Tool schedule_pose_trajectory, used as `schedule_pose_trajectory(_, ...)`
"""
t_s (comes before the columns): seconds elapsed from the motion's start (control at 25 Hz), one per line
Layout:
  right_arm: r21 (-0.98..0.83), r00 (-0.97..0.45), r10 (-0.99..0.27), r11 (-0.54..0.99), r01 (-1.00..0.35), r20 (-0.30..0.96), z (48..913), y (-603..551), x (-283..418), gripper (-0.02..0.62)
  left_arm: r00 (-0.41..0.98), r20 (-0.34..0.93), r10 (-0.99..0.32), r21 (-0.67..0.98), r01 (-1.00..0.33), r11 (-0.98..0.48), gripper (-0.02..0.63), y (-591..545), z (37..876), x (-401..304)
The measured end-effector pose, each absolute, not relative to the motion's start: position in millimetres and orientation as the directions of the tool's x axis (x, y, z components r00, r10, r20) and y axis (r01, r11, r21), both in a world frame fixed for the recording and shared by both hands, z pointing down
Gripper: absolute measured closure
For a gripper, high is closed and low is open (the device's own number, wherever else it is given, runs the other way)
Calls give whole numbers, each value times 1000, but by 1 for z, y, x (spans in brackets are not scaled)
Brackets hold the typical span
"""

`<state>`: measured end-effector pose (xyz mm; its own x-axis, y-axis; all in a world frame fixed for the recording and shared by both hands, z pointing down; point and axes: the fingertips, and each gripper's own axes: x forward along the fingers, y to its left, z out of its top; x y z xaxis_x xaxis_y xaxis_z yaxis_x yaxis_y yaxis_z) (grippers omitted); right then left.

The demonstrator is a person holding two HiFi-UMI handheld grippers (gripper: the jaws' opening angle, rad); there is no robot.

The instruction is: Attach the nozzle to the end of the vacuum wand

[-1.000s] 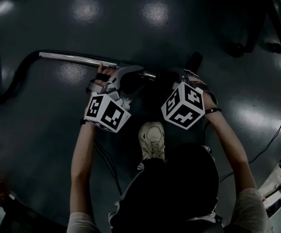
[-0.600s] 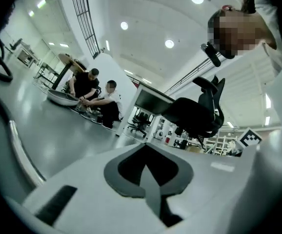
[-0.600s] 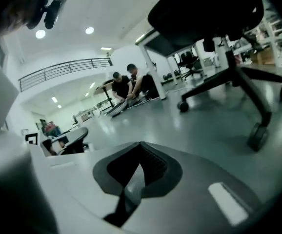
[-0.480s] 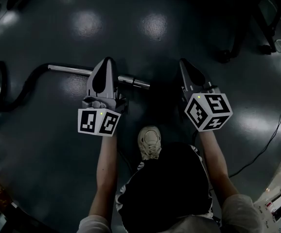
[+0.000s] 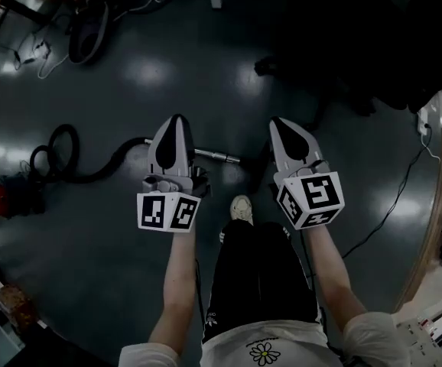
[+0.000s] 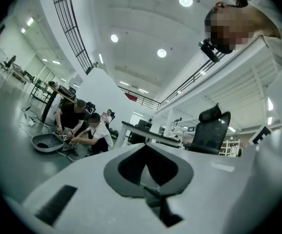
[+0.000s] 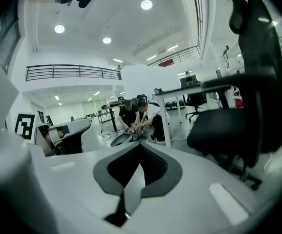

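My left claw (image 6: pixel 145 144) is shut, its jaws tip to tip with nothing between them. My right claw (image 7: pixel 140 142) is the same, closed and empty. From the head view I see both held side by side, roughly level and pointing away from me, well above the floor (image 5: pixel 343 167), with their marker cubes toward my body.

Below them the vacuum wand (image 5: pixel 215 156) lies on the dark floor. Its shiny tube comes out from behind the left claw and ends in bare metal in the gap between the two claws. I cannot pick out the nozzle against the dark floor. A black hose (image 5: pixel 102 170) curls off to the left toward a red vacuum body (image 5: pixel 8 197). My shoe (image 5: pixel 241 206) stands near the wand's end.

Farther out, the right gripper view shows a black office chair (image 7: pixel 238 121) close on its right. Two people (image 6: pixel 80 130) crouch on the floor across the room.
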<state>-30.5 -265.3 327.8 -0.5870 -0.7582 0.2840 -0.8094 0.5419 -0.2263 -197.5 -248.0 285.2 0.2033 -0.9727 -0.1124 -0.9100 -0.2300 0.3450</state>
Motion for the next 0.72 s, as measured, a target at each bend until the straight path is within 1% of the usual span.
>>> schedule_pose_trajectory(0.08, -220, -595, -758, 553, -803, 265, 220, -250, -29, 588, 201, -108, -974, 344, -911, -227, 601, -230, 189, -188)
schedule_pose_trajectory(0.16, -194, -583, -774, 550, -812, 247, 121, -234, -18, 588, 206, -96, -974, 305, -925, -226, 601, -209, 102, -173)
schedule_pose_trajectory(0.24, -175, -560, -790, 532, -828, 247, 46, -220, -4, 588, 213, -101, -972, 275, -933, -233, 601, -189, 34, -154)
schedule_pose_trajectory(0.28, -202, -566, -783, 530, -824, 256, 21, -209, 1, 588, 219, -107, -970, 273, -932, -241, 601, -176, 9, -145)
schedule_pose_trajectory(0.4, -307, -642, -723, 569, -763, 255, -19, -169, 6, 589, 250, -125, -960, 272, -922, -276, 601, -138, -35, -119)
schedule_pose_trajectory(0.56, -253, -666, -711, 617, -745, 227, -38, -120, 9, 588, 288, -157, -945, 218, -923, -317, 601, -89, -67, -100)
schedule_pose_trajectory(0.72, -214, -669, -712, 634, -743, 213, -47, -74, 20, 588, 288, -194, -938, 174, -931, -322, 601, -43, -91, -91)
